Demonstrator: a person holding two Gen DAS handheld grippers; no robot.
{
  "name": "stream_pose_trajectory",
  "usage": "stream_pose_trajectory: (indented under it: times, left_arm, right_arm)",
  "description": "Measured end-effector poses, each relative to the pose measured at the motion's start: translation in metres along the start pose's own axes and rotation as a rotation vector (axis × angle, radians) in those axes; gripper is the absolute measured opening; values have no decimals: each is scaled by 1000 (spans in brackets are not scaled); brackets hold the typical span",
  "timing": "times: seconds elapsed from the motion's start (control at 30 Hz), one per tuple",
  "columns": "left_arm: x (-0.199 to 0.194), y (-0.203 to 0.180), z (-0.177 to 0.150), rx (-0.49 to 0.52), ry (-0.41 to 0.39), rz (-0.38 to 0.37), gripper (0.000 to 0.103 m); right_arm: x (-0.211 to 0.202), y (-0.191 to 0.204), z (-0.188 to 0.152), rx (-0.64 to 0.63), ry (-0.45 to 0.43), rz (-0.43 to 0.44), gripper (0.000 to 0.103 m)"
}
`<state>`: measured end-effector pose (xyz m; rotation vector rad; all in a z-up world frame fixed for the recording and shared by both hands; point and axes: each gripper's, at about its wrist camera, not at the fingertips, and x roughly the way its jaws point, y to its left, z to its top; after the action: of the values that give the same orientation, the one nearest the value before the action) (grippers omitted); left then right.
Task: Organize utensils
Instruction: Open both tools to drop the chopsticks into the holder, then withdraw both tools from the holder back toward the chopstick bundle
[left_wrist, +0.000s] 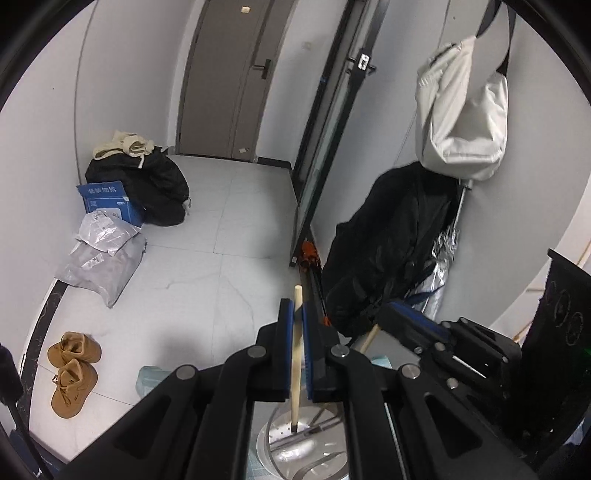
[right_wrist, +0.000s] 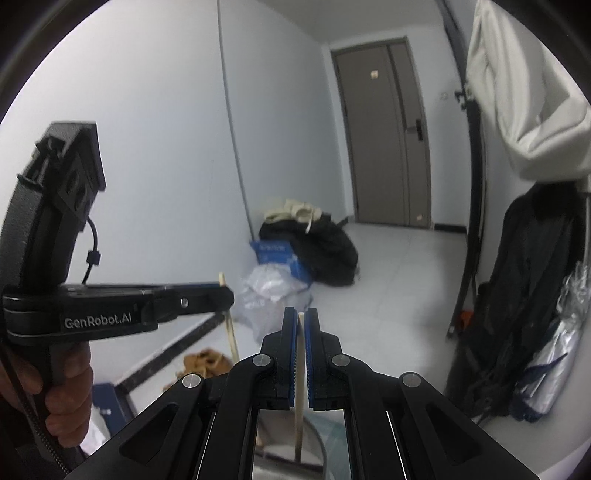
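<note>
My left gripper (left_wrist: 296, 310) is shut on the pale wooden handle (left_wrist: 295, 354) of a utensil. The handle stands nearly upright, its tip poking out above the blue pads. Its lower end meets a metal head with small holes (left_wrist: 282, 432) over a round steel container (left_wrist: 280, 459). My right gripper (right_wrist: 301, 314) is shut on a second thin wooden handle (right_wrist: 300, 398), which runs down towards the same container (right_wrist: 288, 467). Each gripper shows in the other's view: the right gripper (left_wrist: 391, 314) close on the right, the left gripper (right_wrist: 225, 291) at the left, held by a hand (right_wrist: 62, 398).
Tan shoes (left_wrist: 72, 369), grey parcel bags (left_wrist: 103, 258), a blue box (left_wrist: 110, 206) and a black clothes pile (left_wrist: 155, 192) lie along the left wall. A black jacket (left_wrist: 388, 251) and white bag (left_wrist: 461, 122) hang at the right, beside a glass door frame (left_wrist: 325, 147).
</note>
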<state>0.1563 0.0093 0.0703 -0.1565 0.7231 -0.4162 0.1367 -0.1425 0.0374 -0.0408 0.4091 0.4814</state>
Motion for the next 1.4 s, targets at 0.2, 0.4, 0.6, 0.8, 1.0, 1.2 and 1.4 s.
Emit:
stream_pose_trajectory:
  times: [0.2,0.4,0.6,0.8,1.0,1.2,1.4]
  left_arm:
    - [0,-5,2,22,-1,58,3]
    - [-6,-9,-3,24,32,110,30]
    - [-30,-18,-12,39,-39,159,68]
    - [-66,-30,-25,54,-136,230,85]
    - [-90,-35,-41,32,-196,278,98]
    - [-100,-35,-63,-1,-192,292,98]
    - [-103,-39,-90,3,-181,315,98]
  right_arm:
    - [2,0,-10,21,32,10,6]
    - [-14,-4,-17,81,34,-24,23]
    - [-53,-9,-28,123,12,-77,43]
    - [-94,1,-35,119,-25,-121,60]
    - [-122,19,-44,126,-55,-149,78]
    - [-142,39,-62,123,-69,-161,83]
    - [-154,55,-85,130,-58,-173,86]
